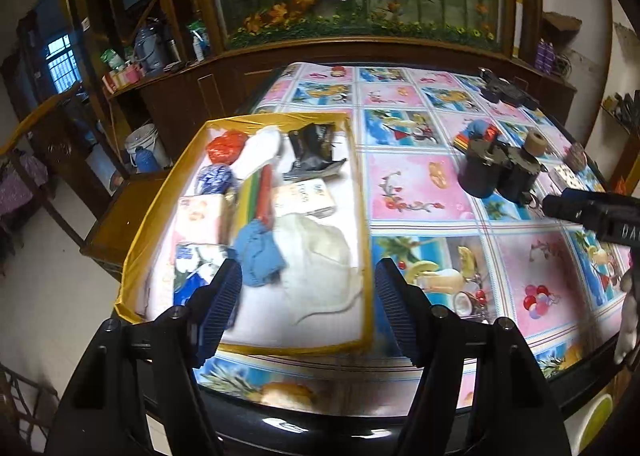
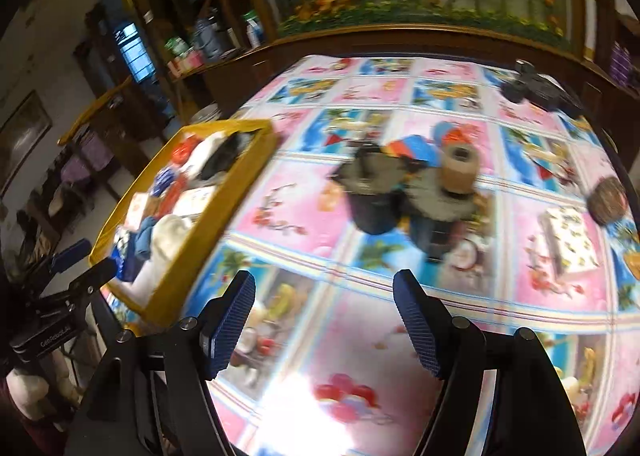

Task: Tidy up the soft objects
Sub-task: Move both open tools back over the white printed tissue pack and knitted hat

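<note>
Two grippers hang over a table (image 1: 520, 256) covered in a bright cloth of pink and blue picture squares. No earlier view is at hand, so only the present stance can be told. The left gripper (image 1: 308, 300) has its blue ribbed fingers (image 1: 224, 296) spread apart with nothing between them; they hover above the near edge of a shallow yellow-rimmed box (image 1: 360, 191) that sits on the left part of the table. The right gripper (image 2: 324, 320) likewise has its fingers (image 2: 232, 316) released and empty, over bare cloth near the middle of the table, well apart from the box (image 2: 224, 215).

Inside the box lie the soft things already gathered: a white cloth bag (image 1: 320, 260) with a drawstring, a crumpled blue cloth (image 1: 258, 252) touching it, a white sock (image 1: 260, 151), an orange bundle (image 1: 226, 147), a blue-and-white ball (image 1: 214, 177), a black foil pouch (image 1: 314, 151) and small printed packets (image 1: 308, 197).

Out on the cloth, near the middle, stand two dark cylinders (image 2: 384, 199) side by side, with a tan spool (image 2: 460, 167) just beside them and a striped, many-coloured cloth (image 2: 416, 147) behind. The right wrist view is blurred, so finer detail there cannot be told.
</note>
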Available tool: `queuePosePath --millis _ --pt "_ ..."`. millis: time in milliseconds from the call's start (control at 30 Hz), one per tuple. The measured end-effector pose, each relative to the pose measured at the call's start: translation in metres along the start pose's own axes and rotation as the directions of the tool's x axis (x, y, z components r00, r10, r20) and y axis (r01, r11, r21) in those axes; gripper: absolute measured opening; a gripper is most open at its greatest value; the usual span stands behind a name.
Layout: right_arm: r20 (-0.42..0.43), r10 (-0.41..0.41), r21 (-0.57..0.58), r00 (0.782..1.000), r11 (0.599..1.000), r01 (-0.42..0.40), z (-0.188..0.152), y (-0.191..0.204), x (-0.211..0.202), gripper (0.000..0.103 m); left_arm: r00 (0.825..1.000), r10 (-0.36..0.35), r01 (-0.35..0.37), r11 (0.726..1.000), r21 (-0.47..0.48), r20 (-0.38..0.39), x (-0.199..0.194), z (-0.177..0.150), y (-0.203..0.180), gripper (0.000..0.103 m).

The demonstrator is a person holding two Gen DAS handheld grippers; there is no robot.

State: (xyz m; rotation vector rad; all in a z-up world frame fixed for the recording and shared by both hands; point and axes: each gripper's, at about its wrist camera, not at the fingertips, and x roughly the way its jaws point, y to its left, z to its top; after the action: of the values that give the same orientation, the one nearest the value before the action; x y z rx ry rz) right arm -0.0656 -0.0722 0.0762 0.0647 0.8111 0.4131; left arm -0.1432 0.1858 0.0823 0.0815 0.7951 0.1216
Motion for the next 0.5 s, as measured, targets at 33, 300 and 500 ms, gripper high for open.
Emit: queuePosePath --millis 33,300,500 --pt "0.004 -0.002 0.029 1.0 1.0 0.001 -0.002 -0.013 -0.005 0.072 1.0 -0.001 0.001 1.0 0.012 -0.004 0.0 0.0 -0.006 0.069" --pt "0.032 -0.054 0.171 0.998 0.984 0.048 -0.014 -0.091 -0.037 0.073 0.999 -0.016 0.019 0.992 0.125 -0.032 0.005 0.002 -0.058 0.069" --pt "0.037 -0.091 0.234 0.995 0.969 0.08 -0.015 -0.131 -0.048 0.074 0.997 -0.028 0.041 0.98 0.195 -0.066 0.017 0.002 -0.091 0.069"
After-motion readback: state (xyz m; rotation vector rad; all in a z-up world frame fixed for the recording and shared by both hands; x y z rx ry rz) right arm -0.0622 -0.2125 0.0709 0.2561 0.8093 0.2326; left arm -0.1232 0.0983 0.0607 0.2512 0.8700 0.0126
